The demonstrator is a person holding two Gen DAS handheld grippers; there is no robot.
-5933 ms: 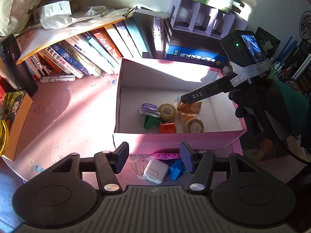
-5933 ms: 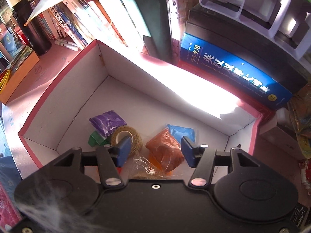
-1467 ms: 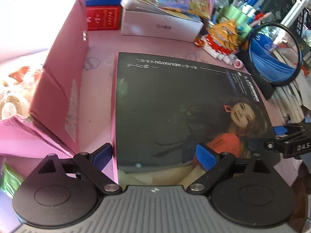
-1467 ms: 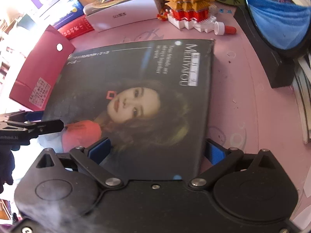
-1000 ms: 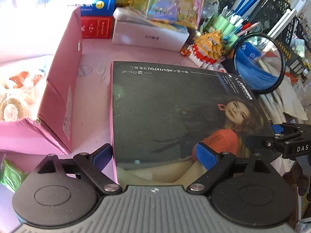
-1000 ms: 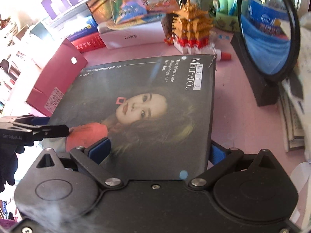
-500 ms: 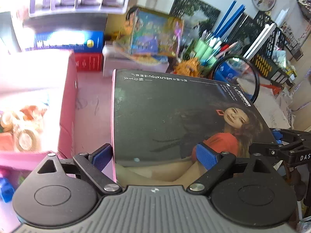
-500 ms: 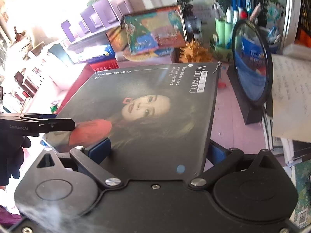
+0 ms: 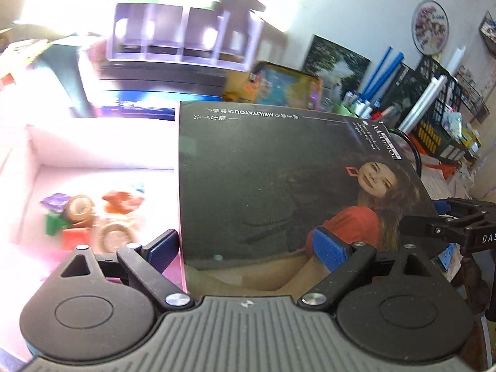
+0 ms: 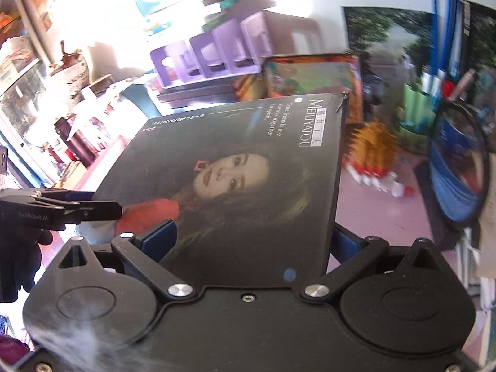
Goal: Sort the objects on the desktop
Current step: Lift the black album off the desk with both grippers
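both grippers have hold of one big flat box (image 9: 266,186), dark, with a picture of a lady in a red top on it. it is up in the air, off the pink table (image 10: 387,217), tipped a little, with its far edge higher.

the left gripper (image 9: 248,248) has its fingers (image 9: 328,248) closed on the near edge of the box, one blue pad on top of the picture and one tucked under the pink side. the right gripper (image 10: 251,241) has its fingers (image 10: 158,238) closed on another edge of the same box, so the two grippers share the load. each gripper can be seen from the other's camera, out at the side of the box.

to the left of the box sits the open pink box (image 9: 31,142), and inside it are rolls of tape (image 9: 80,207) and small bright things. behind are purple drawers (image 9: 183,37) and a round mirror (image 10: 458,167).

i think the flat box is stiff and smooth, maybe a bit slippery on its shiny top. it looks wide and thin, so it could tip or twist if only one side is held. holding it at two edges, like now, looks like the safe way. i cannot tell how heavy it is. it should be kept level so it does not slide out of the pads.
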